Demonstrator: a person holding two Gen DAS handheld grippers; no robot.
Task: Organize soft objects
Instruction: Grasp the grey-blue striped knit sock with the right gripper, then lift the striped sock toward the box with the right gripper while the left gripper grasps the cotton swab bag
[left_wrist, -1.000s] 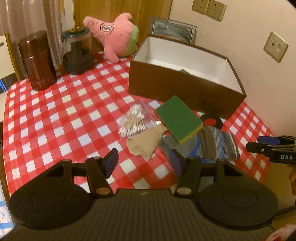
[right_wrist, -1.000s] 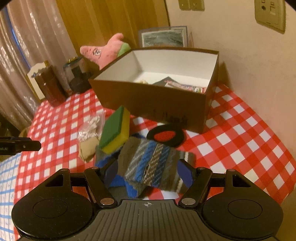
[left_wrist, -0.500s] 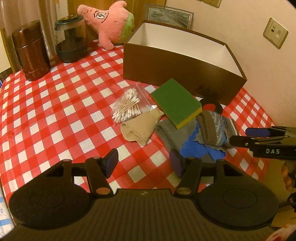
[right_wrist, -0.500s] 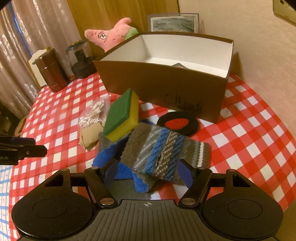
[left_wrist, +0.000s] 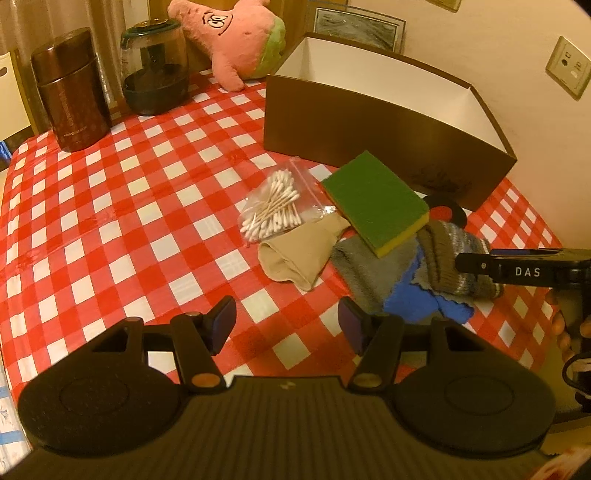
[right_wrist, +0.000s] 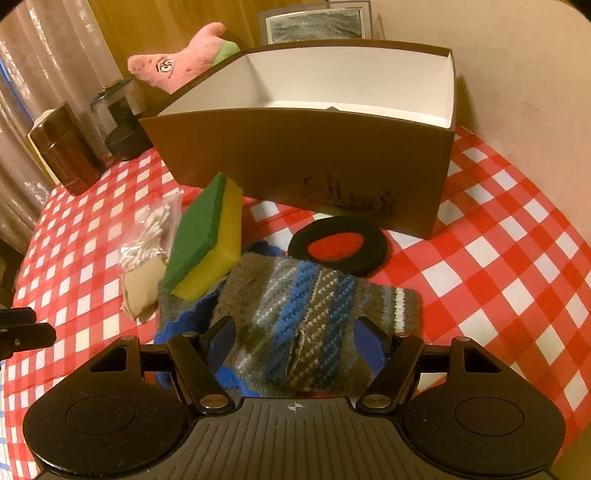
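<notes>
A striped knitted sock (right_wrist: 306, 317) (left_wrist: 448, 258) lies on the checked cloth, over a grey and blue cloth (left_wrist: 388, 280) (right_wrist: 184, 321). My right gripper (right_wrist: 295, 345) is open, its pads either side of the sock's near end, not pressing it. A green and yellow sponge (left_wrist: 375, 206) (right_wrist: 205, 236) leans on the pile. A beige sock (left_wrist: 299, 254) and a bag of cotton swabs (left_wrist: 271, 210) lie left of it. My left gripper (left_wrist: 286, 326) hangs open over bare cloth, short of the beige sock. The brown box (left_wrist: 373, 122) (right_wrist: 306, 158) stands behind.
A black and red round pad (right_wrist: 338, 247) lies in front of the box. A pink plush star (left_wrist: 236, 37), a glass jar (left_wrist: 155, 70) and a brown canister (left_wrist: 70, 88) stand at the back left. The wall runs along the right, the table edge close to both grippers.
Both grippers have sunk toward the table. The right one came down over the striped sock, which now lies between its pads. Both jaws kept their width.
</notes>
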